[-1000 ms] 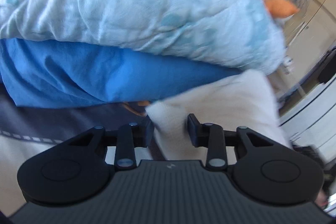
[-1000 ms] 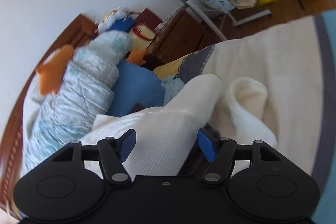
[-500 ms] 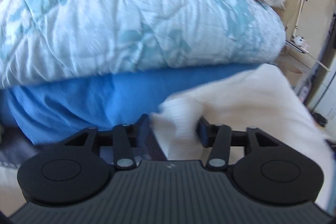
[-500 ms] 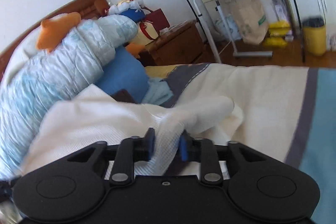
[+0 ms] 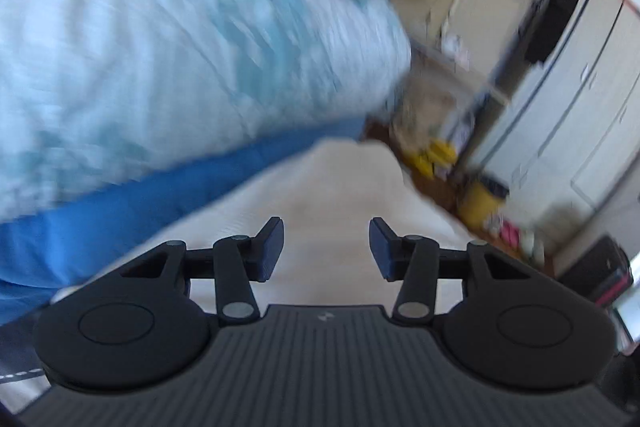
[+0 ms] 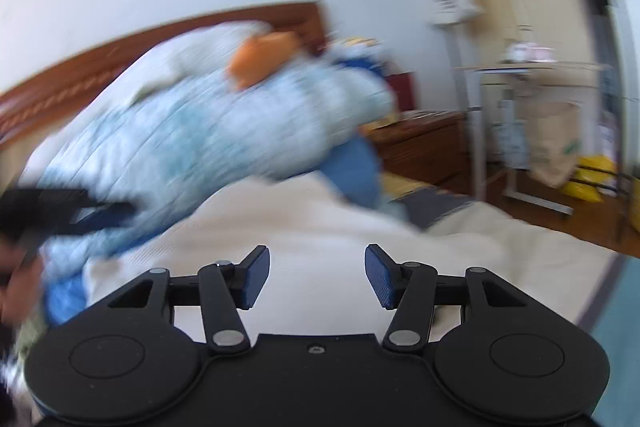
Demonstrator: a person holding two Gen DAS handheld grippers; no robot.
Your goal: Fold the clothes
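Observation:
A cream knitted garment [image 5: 340, 187] lies spread on the bed below and ahead of both grippers. In the left wrist view my left gripper [image 5: 326, 247] hovers over it, jaws apart and closing a little, with no cloth between the pads. In the right wrist view the same garment [image 6: 320, 219] lies under my right gripper [image 6: 316, 275], whose jaws are opening and hold nothing. A blurred hand [image 6: 16, 291] with a dark tool shows at that view's left edge. Both views are motion-blurred.
A bulky light-blue quilt [image 6: 200, 131] rests on a blue pillow [image 6: 352, 171] behind the garment, with an orange plush [image 6: 260, 55] on top. Beyond are a wooden headboard [image 6: 120, 55], a nightstand [image 6: 420, 143], a metal rack [image 6: 480, 131], white wardrobe doors [image 5: 580, 107] and a yellow bin [image 5: 480, 199].
Half a second ago both grippers pinched the cream cloth; now both have let go with wider jaws, and have lifted and rolled away while the garment lies flat.

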